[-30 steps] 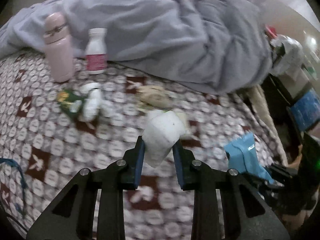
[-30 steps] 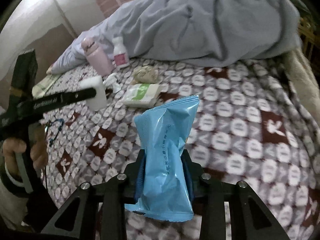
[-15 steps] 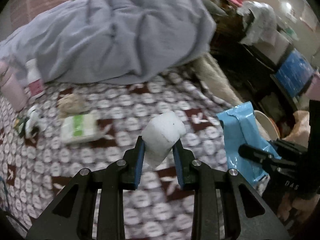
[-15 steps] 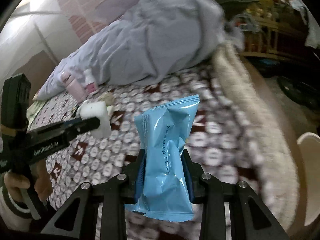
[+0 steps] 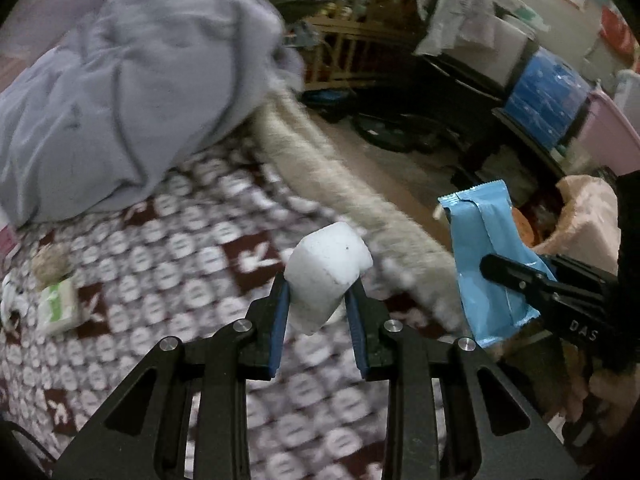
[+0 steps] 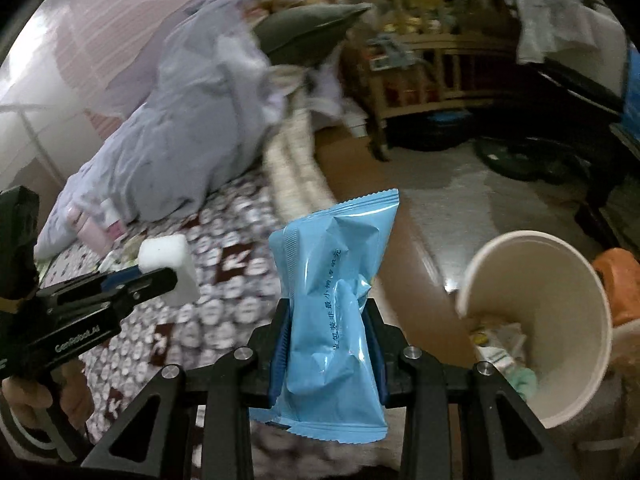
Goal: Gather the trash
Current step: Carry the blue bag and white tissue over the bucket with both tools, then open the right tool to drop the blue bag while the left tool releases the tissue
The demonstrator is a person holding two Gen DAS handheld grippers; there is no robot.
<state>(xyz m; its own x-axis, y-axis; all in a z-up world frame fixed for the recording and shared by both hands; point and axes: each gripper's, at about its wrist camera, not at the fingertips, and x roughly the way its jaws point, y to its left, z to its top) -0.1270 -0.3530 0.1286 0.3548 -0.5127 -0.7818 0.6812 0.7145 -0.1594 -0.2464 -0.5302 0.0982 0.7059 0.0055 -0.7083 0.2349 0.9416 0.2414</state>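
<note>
Both of my claws have swung away from the middle of the bed toward its right edge, so the litter that lay ahead of me now sits far off to the left. Nearest, my left gripper (image 5: 316, 300) is clamped narrowly on a white squashy foam block (image 5: 326, 266), and my right gripper (image 6: 326, 332) is pinched tight around the waist of a crinkled light-blue plastic wrapper (image 6: 334, 288). Just right of the wrapper stands a cream round plastic bin (image 6: 560, 280) on the floor, with scraps already inside.

Letting go too early is the risk, I think: the wrapper is light and could flutter onto the floor short of the rim, and the foam could bounce off the edge.

Further left, a green-and-white flat packet (image 5: 60, 306) and a beige crumpled wad (image 5: 50, 266) remain on the maroon-and-white patterned bedspread (image 5: 180, 240). Beyond lies a heaped lavender quilt (image 5: 132, 76), then a brown floor (image 6: 460, 184), and cluttered wooden shelving (image 6: 420, 68) at the far wall.
</note>
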